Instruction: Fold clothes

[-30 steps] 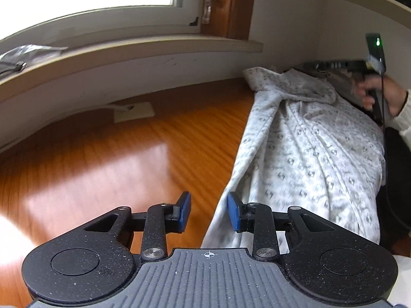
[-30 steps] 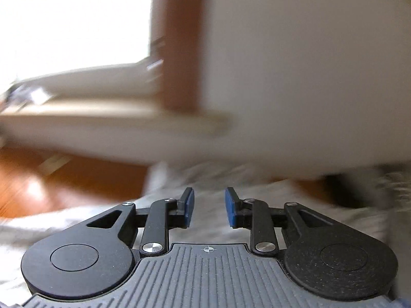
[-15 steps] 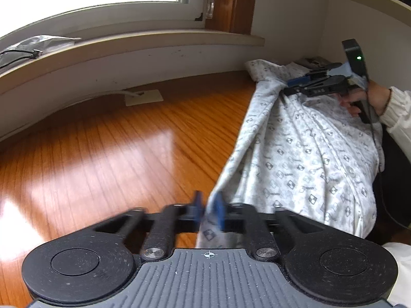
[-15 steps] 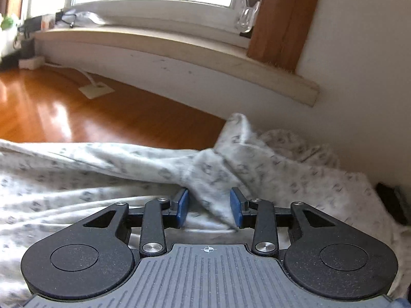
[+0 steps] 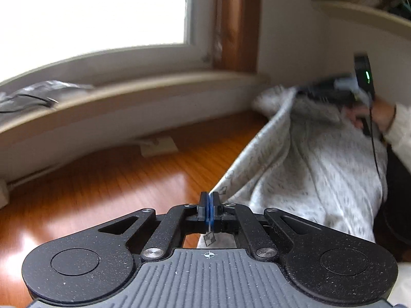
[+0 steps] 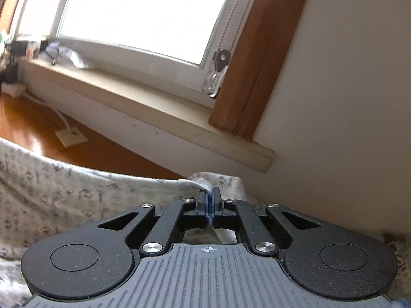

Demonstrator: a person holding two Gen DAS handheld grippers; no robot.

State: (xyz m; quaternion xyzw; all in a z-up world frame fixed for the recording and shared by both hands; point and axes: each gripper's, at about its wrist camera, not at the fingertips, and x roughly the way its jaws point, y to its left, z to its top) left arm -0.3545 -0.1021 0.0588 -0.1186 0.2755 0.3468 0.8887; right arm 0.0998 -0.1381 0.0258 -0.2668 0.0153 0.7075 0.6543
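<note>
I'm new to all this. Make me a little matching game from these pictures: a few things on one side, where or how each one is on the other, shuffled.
Things:
1. left gripper
2. patterned garment
3. white floor plate
4. crumpled plastic bag

States or places:
a. on the windowsill
b. flat on the wooden floor
c. shut on a cloth edge
d. stretched between two grippers

Pairs: 1-c, 2-d, 3-b, 4-a
</note>
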